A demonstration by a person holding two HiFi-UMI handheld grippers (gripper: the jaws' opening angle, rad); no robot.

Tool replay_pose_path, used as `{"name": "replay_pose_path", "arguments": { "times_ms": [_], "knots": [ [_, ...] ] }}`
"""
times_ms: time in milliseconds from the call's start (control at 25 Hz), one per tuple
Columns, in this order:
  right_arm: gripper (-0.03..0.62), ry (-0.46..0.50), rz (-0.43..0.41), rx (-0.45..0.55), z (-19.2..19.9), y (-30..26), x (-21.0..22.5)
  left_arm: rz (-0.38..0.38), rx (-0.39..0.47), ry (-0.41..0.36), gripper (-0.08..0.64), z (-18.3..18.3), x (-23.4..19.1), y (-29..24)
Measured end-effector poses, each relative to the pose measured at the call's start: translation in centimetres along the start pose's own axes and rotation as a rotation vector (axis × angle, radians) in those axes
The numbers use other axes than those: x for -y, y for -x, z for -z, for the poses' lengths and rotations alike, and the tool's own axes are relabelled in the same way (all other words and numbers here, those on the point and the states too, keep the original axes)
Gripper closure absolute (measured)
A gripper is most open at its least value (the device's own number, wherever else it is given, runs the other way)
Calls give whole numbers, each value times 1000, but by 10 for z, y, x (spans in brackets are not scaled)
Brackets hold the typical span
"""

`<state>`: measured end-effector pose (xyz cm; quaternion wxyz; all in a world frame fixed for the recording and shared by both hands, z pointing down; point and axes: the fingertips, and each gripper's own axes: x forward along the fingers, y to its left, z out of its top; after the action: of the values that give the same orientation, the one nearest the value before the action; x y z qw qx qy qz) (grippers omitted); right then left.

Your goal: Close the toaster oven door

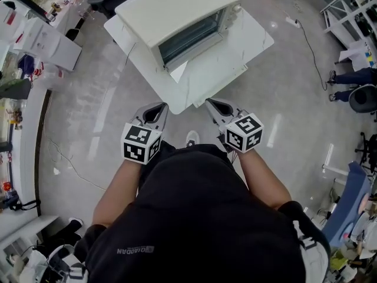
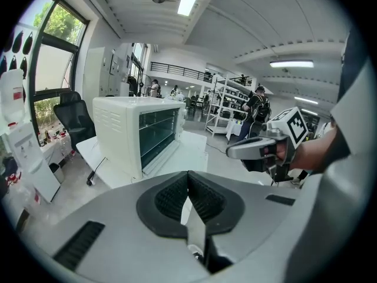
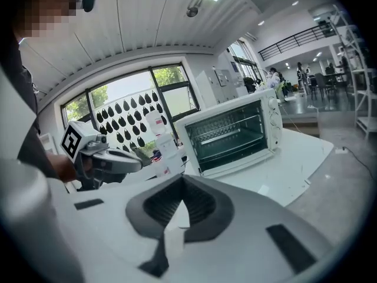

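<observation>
A white toaster oven (image 1: pixel 177 5) stands on a white table (image 1: pixel 241 40) ahead of me. Its front opening (image 3: pixel 230 135) shows dark with wire racks inside, and its door (image 3: pixel 244 165) lies folded down in front. Both grippers hang in the air short of the table's near edge, side by side and apart from the oven. My left gripper (image 1: pixel 154 107) is shut with nothing between its pads (image 2: pixel 177 196). My right gripper (image 1: pixel 213 104) is also shut and empty. In each gripper view the other gripper shows beside it: the right gripper (image 2: pixel 232 153) and the left gripper (image 3: pixel 138 163).
A small slip of paper (image 1: pixel 178 71) lies on the table by the oven. A black office chair (image 2: pixel 73 119) stands beyond the table. White cabinets (image 1: pixel 50 43) line the left side. A cable (image 1: pixel 309 43) runs over the floor at right, near metal shelving (image 1: pixel 347 10) and a seated person (image 1: pixel 353 78).
</observation>
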<state>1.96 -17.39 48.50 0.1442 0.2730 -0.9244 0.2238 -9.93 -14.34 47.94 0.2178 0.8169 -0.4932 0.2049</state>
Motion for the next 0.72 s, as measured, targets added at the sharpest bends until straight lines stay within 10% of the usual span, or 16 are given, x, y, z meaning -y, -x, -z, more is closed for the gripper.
{"name": "replay_pose_path", "arguments": {
  "times_ms": [720],
  "knots": [
    [591, 47, 61, 85, -39, -10, 11, 29, 18, -29, 557, -21, -14, -13]
  ]
}}
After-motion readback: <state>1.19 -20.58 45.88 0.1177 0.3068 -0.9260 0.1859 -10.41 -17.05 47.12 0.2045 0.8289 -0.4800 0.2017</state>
